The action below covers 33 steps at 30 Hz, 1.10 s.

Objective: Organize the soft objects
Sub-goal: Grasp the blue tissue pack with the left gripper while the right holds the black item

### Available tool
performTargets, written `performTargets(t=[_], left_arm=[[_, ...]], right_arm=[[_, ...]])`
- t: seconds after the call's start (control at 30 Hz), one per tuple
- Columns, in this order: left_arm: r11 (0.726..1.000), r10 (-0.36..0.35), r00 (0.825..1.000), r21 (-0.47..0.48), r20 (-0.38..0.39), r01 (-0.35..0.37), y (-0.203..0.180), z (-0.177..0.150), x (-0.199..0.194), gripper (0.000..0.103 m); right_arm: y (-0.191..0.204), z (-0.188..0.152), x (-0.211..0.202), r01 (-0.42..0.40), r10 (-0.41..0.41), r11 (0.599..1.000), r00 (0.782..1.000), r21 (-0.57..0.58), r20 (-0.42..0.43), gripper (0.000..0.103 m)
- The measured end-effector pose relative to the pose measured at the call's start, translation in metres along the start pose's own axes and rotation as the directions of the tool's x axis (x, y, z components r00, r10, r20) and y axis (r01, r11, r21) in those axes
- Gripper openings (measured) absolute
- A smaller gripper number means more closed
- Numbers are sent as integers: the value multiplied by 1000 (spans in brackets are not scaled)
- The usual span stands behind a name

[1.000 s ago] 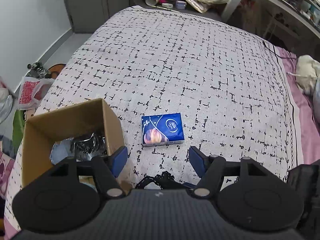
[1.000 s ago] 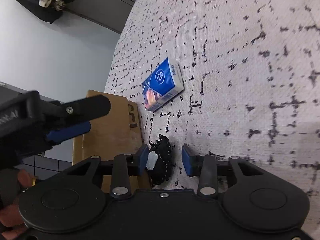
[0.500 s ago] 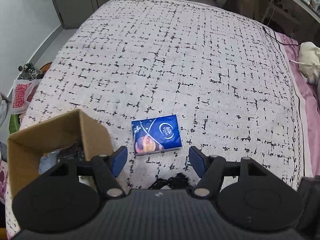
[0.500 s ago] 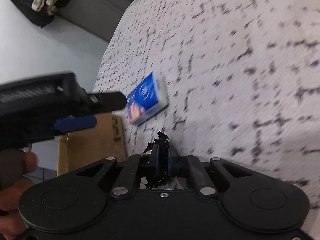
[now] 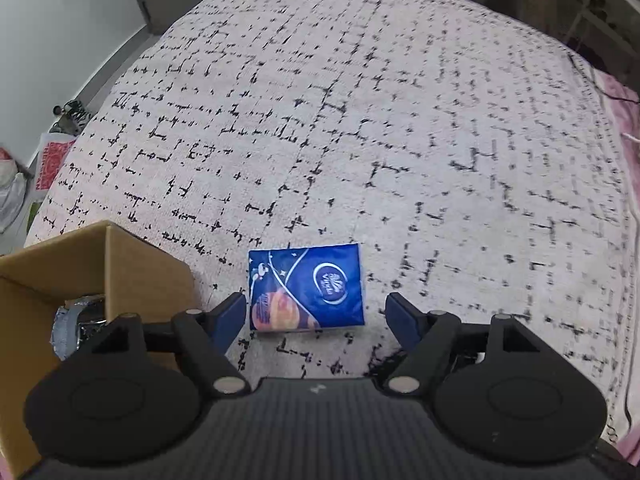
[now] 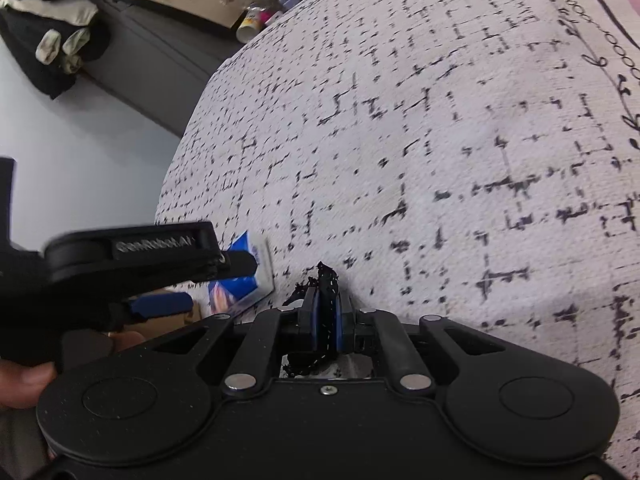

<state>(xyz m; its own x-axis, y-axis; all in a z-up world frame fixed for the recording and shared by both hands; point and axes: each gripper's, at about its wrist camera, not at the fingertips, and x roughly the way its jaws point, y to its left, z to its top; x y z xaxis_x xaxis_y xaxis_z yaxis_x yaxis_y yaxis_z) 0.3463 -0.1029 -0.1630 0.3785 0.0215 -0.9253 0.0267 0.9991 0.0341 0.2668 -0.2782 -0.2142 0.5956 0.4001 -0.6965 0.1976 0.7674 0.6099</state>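
We see the left gripper [image 5: 316,312] tipped steeply down over the bed [image 5: 380,128], its jaws opening with nothing pressed between them, one blue tissue pack [image 5: 306,288] lying just beyond its fingertips. The right gripper [image 6: 326,312] is clamped on one black lacy fabric piece [image 6: 326,280], mostly hidden between the pads. Near left, one cardboard box [image 5: 120,264] is cut off; its contents are unclear.
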Motion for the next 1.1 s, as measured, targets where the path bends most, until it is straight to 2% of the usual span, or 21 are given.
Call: performTargets(t=[0.2, 0.33, 0.43, 0.5, 0.6, 0.63, 0.67, 0.73, 0.77, 0.9, 1.03, 1.1], left_arm=[[999, 44, 999, -21, -10, -44, -5, 2, 18, 76], [997, 35, 999, -71, -14, -36, -3, 0, 26, 75], [992, 57, 998, -110, -4, -57, 0, -1, 23, 64], [989, 32, 999, -143, 0, -32, 2, 0, 18, 60], [989, 25, 1000, -149, 17, -23, 1, 1, 6, 46], [990, 14, 1000, -143, 28, -9, 0, 1, 1, 29], [991, 9, 999, -136, 36, -4, -2, 1, -4, 26], [992, -11, 999, -128, 47, 17, -5, 2, -13, 11], [992, -17, 999, -123, 50, 23, -6, 3, -17, 8], [993, -24, 998, -118, 56, 31, -7, 3, -25, 8], [993, -22, 999, -117, 43, 27, -8, 1, -22, 14], [994, -10, 999, -107, 42, 15, -9, -1, -20, 23]], right_arm=[[-3, 5, -7, 25, -25, 1000, 999, -10, 22, 8], [-5, 6, -16, 43, -42, 999, 998, -10, 40, 8], [-4, 10, -19, 57, -56, 998, 997, -13, 57, 8], [-3, 12, -23, 65, -63, 998, 995, -23, 73, 8], [-2, 14, -28, 57, -55, 998, 995, -22, 85, 8], [-2, 14, -30, 56, -54, 998, 994, -25, 91, 8], [-1, 13, -34, 54, -51, 998, 994, -28, 95, 8], [0, 13, -38, 52, -48, 998, 994, -36, 102, 8], [0, 14, -42, 51, -46, 998, 994, -40, 104, 8], [-3, 12, -52, 44, -40, 998, 993, -35, 108, 8], [-7, 12, -59, 31, -27, 999, 994, -40, 102, 8], [-9, 13, -60, 28, -25, 999, 995, -36, 100, 8]])
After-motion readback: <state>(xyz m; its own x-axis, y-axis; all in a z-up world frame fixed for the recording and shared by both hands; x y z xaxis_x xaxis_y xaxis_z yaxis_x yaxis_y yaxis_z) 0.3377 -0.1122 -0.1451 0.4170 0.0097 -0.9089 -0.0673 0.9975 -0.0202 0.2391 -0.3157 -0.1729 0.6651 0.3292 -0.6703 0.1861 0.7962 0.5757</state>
